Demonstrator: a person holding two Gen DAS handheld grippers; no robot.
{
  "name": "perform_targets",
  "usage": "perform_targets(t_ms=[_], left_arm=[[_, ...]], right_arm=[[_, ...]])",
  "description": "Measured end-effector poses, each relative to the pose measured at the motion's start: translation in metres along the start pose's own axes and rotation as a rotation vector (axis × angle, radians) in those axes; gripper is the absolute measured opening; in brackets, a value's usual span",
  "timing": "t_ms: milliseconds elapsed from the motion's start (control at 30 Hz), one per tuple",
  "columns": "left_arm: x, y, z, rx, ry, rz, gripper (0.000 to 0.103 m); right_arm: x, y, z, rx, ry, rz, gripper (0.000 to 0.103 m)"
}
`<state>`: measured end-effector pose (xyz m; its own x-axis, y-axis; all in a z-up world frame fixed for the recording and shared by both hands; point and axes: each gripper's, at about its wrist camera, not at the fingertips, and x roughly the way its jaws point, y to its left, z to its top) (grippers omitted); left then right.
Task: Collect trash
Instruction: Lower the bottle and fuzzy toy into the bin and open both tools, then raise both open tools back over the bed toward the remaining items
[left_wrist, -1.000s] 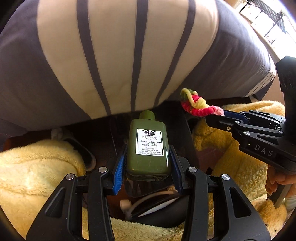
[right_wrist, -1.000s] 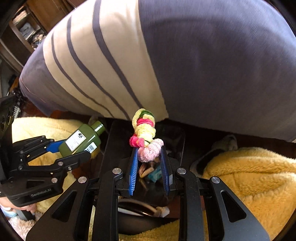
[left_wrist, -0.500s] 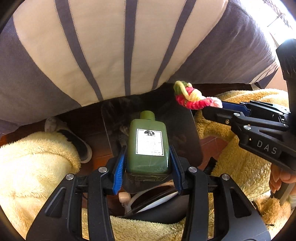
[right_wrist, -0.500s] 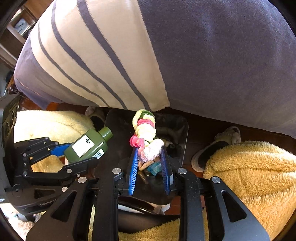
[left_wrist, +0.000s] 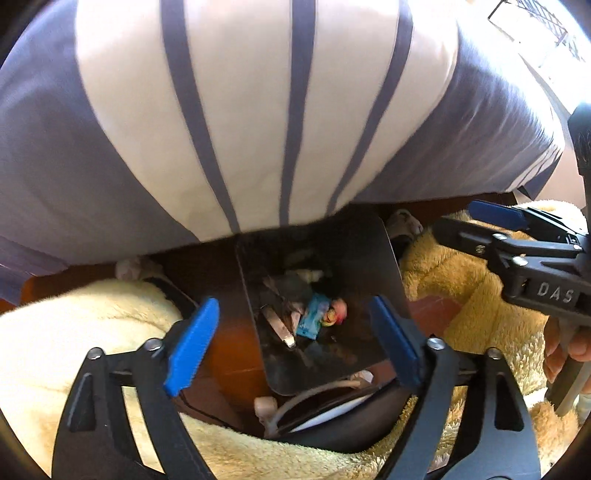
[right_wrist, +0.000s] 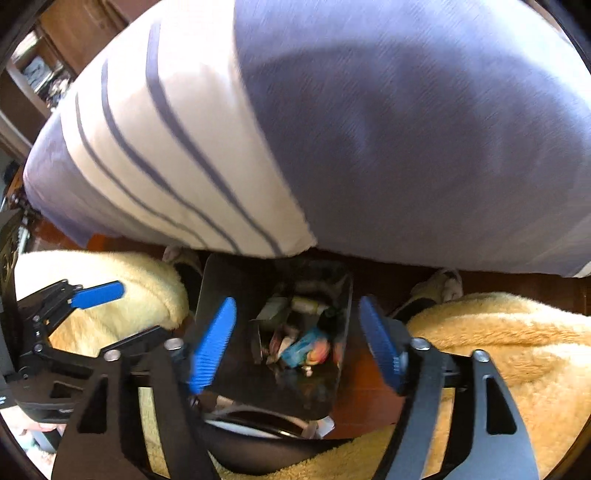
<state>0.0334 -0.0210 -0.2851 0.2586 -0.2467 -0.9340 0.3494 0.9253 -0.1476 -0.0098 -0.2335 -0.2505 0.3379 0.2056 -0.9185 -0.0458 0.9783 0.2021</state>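
Note:
A black bin stands on the floor below both grippers, and its wall also shows in the right wrist view. Several scraps lie inside it, among them a blue packet and the pink and yellow fuzzy twist. I cannot pick out the green bottle among them. My left gripper hangs over the bin, jaws opening wide, with nothing between them. My right gripper does the same, also with nothing in it. Each shows at the other's side: right gripper, left gripper.
A striped blue and white bedcover bulges over the bin's far side. Yellow fleece flanks the bin, with slippers on the brown floor. A white cable and a dark round object lie in front. A hand holds the right handle.
Both grippers have opened. The green bottle has left the left jaws and the fuzzy twist has left the right jaws; the twist now lies in the bin.

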Motion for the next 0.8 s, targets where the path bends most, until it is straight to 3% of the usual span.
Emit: perform_targets(t_ms=[67, 133, 600, 800], left_arm=[[-0.011, 0.001, 0.004, 0.001, -0.031, 0.008, 0.092], [-0.025, 0.002, 0.009, -0.002, -0.066, 0.014, 0.094], [-0.127, 0.001, 0.046, 0.034, -0.344, 0.083, 0.095], [-0.145, 0.006, 0.079, 0.043, -0.411, 0.129, 0.095]], right_arm=[[-0.013, -0.004, 0.003, 0.013, -0.044, -0.023, 0.089], [-0.026, -0.009, 0.006, 0.027, -0.091, -0.028, 0.092], [-0.12, -0.019, 0.043, 0.028, -0.356, -0.03, 0.096], [-0.137, -0.021, 0.076, -0.001, -0.42, -0.066, 0.096]])
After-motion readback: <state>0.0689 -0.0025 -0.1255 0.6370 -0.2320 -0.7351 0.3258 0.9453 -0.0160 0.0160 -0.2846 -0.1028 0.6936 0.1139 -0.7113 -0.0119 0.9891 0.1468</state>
